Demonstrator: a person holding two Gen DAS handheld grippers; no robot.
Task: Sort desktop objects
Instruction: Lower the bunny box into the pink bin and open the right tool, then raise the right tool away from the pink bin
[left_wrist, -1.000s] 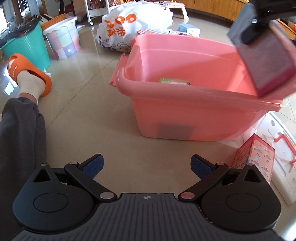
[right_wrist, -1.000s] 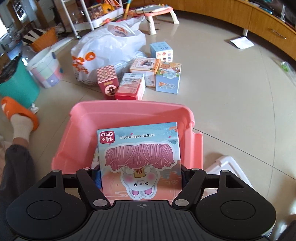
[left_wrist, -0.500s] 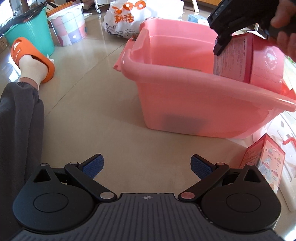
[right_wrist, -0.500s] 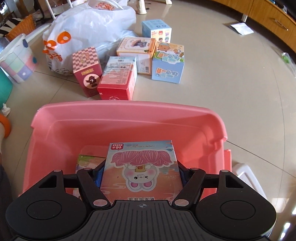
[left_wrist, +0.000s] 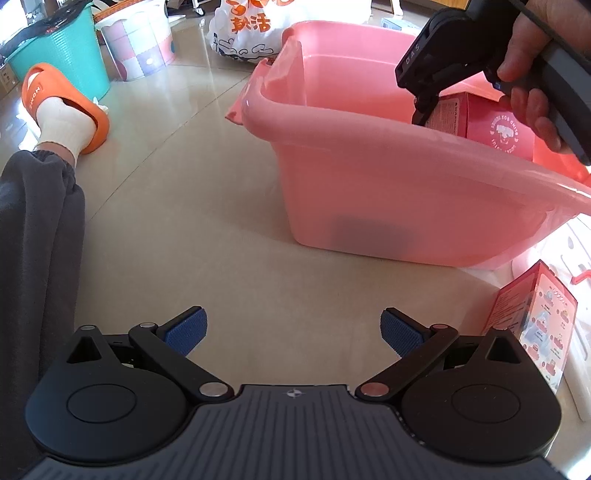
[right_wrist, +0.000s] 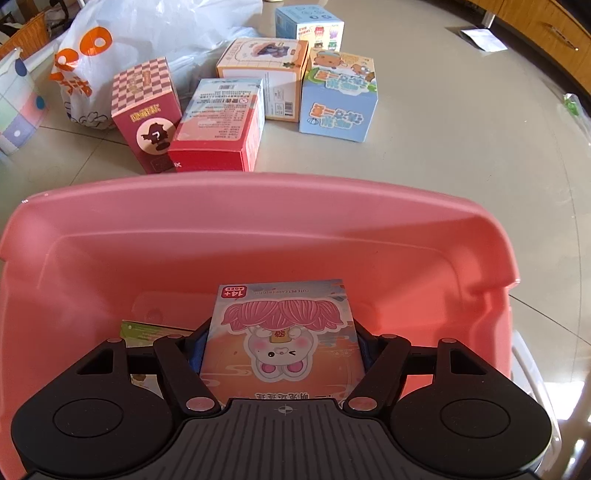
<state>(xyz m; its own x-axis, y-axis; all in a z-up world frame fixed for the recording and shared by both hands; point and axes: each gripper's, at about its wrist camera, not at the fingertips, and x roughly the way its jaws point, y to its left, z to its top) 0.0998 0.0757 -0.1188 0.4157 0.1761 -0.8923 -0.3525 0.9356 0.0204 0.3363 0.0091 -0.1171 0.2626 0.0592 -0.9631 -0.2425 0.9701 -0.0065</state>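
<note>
"14+" pink-haired bunny box (right_wrist: 282, 332) in right gripper (right_wrist: 282, 350), inside pink tub (right_wrist: 258, 221).

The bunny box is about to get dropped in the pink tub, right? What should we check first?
1. Right hand-held gripper grips the bunny box on both sides: ok.
2. Box is inside the pink tub's rim, not over the floor: ok.
3. Box has reached the tub bottom: cannot tell.
4. Landing spot is free: cannot tell; a green box lies just to its left in the tub.
5. Left hand-held gripper is open, empty and outside the tub, out of the way: ok.
6. Next boxes are waiting: ok, a red box stands by the left gripper.
</note>
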